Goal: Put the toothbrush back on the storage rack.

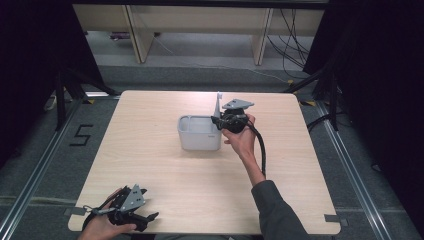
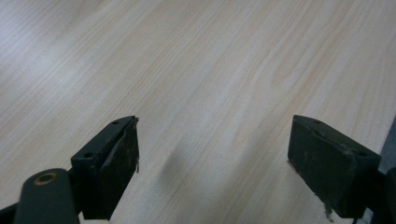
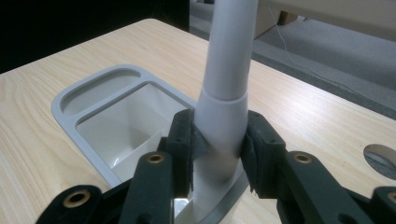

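Your right claw is pinching the handle of a pale grey utensil, jaws pressed on the thick collar where the shaft widens toward its lower end. In the right gripper view the handle stands nearly upright between the jaws, its long axis running up and out of the top of the picture. The lower end sits at the near rim of the bin, a grey tub with a shallow ledge at one end and a deep well beside it. What the utensil's working end is cannot be told; the claw hides it.

In the high view the right claw sits at the bin's right edge, near the middle of the counter, with the handle rising above it. The bin lies directly to the claw's left.

Your left claw is spread wide and holds nothing, with bare wood between the jaws. It rests at the near left corner of the counter, well apart from the bin.

Judgement: the right hand is far the nearer. Any next move turns on the upright handle and the well just beside it.
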Action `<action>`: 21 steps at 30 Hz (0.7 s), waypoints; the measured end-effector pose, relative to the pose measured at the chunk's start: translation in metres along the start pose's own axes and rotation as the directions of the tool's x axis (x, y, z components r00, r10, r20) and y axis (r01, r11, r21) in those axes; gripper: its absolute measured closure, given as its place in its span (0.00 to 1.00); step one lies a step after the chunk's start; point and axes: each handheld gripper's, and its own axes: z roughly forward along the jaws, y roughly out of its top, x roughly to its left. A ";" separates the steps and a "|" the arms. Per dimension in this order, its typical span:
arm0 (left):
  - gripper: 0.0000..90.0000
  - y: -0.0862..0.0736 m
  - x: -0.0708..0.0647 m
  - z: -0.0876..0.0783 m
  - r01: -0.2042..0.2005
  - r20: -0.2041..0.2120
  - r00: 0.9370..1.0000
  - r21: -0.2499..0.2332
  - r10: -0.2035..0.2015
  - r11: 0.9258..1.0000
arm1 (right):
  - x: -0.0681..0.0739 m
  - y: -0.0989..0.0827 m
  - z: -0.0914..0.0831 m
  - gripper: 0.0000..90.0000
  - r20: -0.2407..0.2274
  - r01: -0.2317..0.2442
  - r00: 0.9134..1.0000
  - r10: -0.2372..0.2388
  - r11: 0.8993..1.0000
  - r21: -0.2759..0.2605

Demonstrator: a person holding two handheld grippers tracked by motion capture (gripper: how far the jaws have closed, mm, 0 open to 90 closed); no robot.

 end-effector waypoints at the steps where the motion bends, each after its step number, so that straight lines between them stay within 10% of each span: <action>1: 0.18 0.000 0.000 0.000 0.002 0.000 1.000 0.001 -0.002 1.000 | 0.000 -0.001 0.001 0.74 -0.002 -0.003 1.000 0.003 1.000 -0.001; 9: 0.18 0.000 -0.001 0.000 0.000 0.011 1.000 -0.001 0.000 1.000 | -0.001 -0.002 0.000 0.75 -0.016 -0.034 0.999 0.033 0.999 -0.030; 21: 0.18 0.000 0.000 0.000 -0.011 0.017 1.000 0.006 0.011 1.000 | -0.004 0.000 -0.010 0.43 0.006 -0.065 0.998 0.065 0.996 -0.067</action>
